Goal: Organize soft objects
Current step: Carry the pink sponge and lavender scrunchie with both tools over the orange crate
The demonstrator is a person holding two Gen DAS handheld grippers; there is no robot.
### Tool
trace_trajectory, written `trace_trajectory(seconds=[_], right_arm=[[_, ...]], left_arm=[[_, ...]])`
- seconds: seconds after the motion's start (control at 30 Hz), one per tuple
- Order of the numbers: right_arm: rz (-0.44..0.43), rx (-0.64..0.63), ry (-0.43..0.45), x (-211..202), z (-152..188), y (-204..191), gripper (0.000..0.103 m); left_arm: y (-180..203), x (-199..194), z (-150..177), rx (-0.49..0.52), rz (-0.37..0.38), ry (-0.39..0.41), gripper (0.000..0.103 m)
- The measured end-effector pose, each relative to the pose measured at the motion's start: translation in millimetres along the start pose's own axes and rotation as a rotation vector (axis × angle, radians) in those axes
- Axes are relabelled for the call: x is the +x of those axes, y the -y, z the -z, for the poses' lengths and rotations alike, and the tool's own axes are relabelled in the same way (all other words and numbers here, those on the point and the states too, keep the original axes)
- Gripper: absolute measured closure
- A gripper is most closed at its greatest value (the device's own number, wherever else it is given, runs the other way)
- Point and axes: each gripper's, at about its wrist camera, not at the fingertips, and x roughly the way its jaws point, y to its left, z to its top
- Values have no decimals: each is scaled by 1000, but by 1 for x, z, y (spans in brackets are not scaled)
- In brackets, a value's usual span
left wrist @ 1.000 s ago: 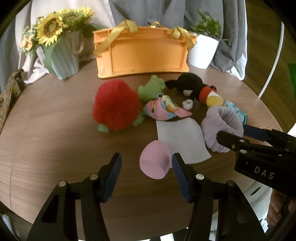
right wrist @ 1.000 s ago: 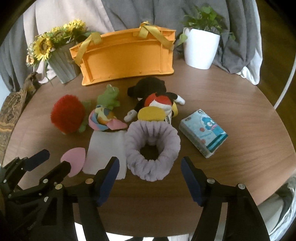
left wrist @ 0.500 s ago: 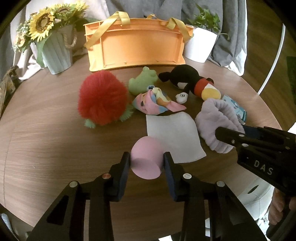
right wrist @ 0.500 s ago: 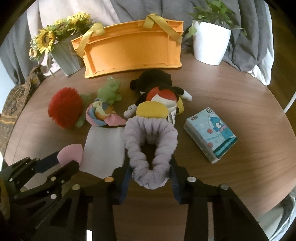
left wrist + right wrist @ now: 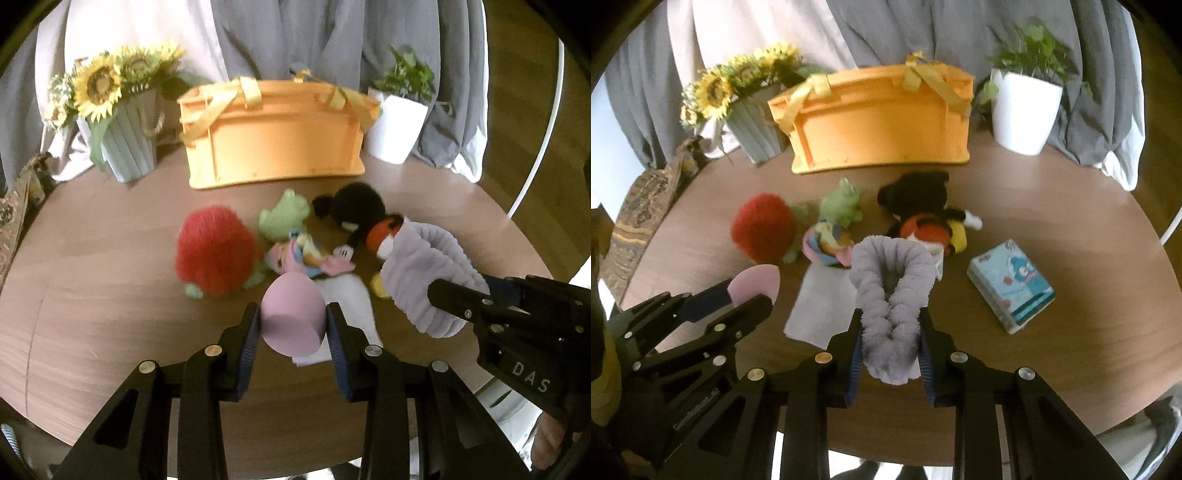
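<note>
My left gripper [image 5: 291, 325] is shut on a pink sponge puff [image 5: 291, 317] and holds it above the round wooden table [image 5: 92, 295]. My right gripper [image 5: 890, 343] is shut on a lilac fluffy headband [image 5: 892, 295], squeezed flat and lifted. The headband also shows in the left wrist view [image 5: 424, 280], and the puff in the right wrist view [image 5: 755, 282]. On the table lie a red fuzzy plush [image 5: 214, 254], a green frog plush [image 5: 284, 218], a pastel plush [image 5: 299, 258], a black mouse plush [image 5: 923, 210] and a white cloth [image 5: 823, 306].
An orange basket [image 5: 273, 144] with yellow handles stands at the back of the table. A sunflower vase [image 5: 125, 140] is at its left and a white plant pot [image 5: 395, 129] at its right. A blue tissue pack [image 5: 1012, 291] lies at the right.
Both grippers closed, the left on the pink puff and the right on the lilac headband. Both have since lifted their objects off the table and tilted up toward the basket.
</note>
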Motion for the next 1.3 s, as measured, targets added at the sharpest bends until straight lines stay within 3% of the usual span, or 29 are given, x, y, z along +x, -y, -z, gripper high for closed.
trace_trajectory(seconds=[0.47,0.9,1.3], right_arm=[[-59,-28,142,-29,-43,9,76],[-139,-63,281,-41,-98,23,76],[-112,0,374,-39,-149,10,76]], left_arm=[[7,-34,-50,-42,-56,158,68],[12,-48,-99,-80,-154,306,67],[-17,-46,-155,-19,-130,365,67]])
